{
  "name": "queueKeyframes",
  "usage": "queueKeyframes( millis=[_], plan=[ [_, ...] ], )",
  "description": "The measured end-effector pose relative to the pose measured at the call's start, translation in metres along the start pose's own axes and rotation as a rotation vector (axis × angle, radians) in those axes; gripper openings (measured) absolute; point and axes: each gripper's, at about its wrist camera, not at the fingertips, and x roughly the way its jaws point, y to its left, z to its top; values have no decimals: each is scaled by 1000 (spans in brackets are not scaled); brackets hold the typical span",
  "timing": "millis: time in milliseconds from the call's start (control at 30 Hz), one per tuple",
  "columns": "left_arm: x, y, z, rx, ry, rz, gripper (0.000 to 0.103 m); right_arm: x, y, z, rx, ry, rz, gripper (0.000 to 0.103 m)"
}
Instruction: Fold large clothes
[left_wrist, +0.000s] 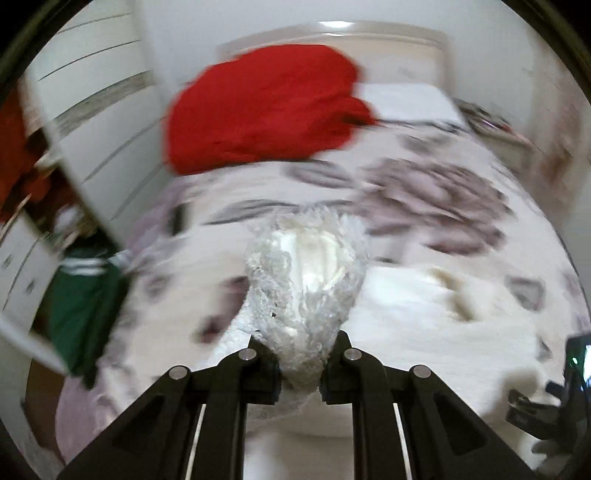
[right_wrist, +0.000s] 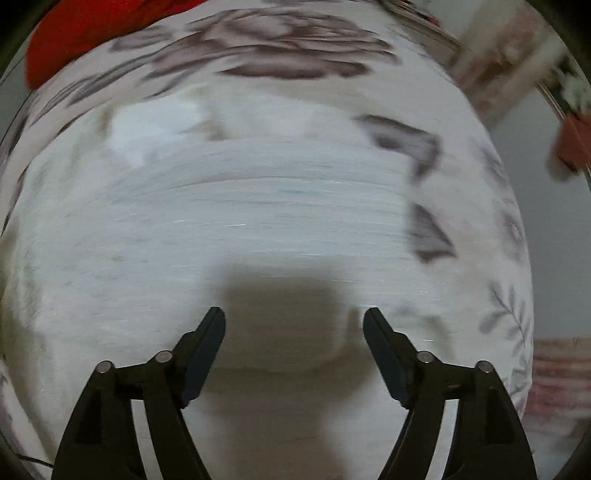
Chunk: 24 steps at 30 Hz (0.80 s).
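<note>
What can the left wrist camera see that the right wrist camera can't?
Only the left wrist view shows the left gripper shut on a fluffy white garment, a green garment at the bed's edge, and white cupboard doors. Only the right wrist view shows the right gripper open and holding nothing, above its own shadow on white fabric. Both show the flowered bedspread and the red garment.

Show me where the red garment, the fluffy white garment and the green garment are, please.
red garment (left_wrist: 266, 110), left wrist view, middle of the heap on the bed.
fluffy white garment (left_wrist: 306, 284), left wrist view, the bunch pinched in the left gripper (left_wrist: 300, 350).
green garment (left_wrist: 79, 306), left wrist view, its body below the white stripes.
</note>
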Motion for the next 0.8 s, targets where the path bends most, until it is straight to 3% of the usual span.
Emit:
queueKeyframes(
  millis=[233, 367, 467, 567, 600, 633, 667, 800],
  plan=[
    [28, -183, -17, 190, 106, -180, 11, 40, -92, 29, 170, 32, -23, 82],
    [41, -247, -37, 249, 163, -219, 11, 59, -163, 15, 278, 76, -15, 82],
    [56, -274, -53, 265, 230, -175, 15, 66, -215, -1, 354, 118, 26, 82],
    [67, -277, -60, 237, 283, -178, 30, 70, -250, -14, 427, 151, 118, 82],
    [67, -277, -60, 233, 293, -193, 47, 71, -258, -16, 444, 155, 154, 82],
    [65, -276, -60, 231, 297, -212, 75, 70, -267, -18, 465, 156, 204, 82],
    [61, -273, -59, 227, 303, -232, 84, 69, -270, -19, 477, 154, 238, 82],
    [35, -233, -47, 159, 280, -245, 86, 59, -277, -8, 521, 153, 421, 82]
  ],
)
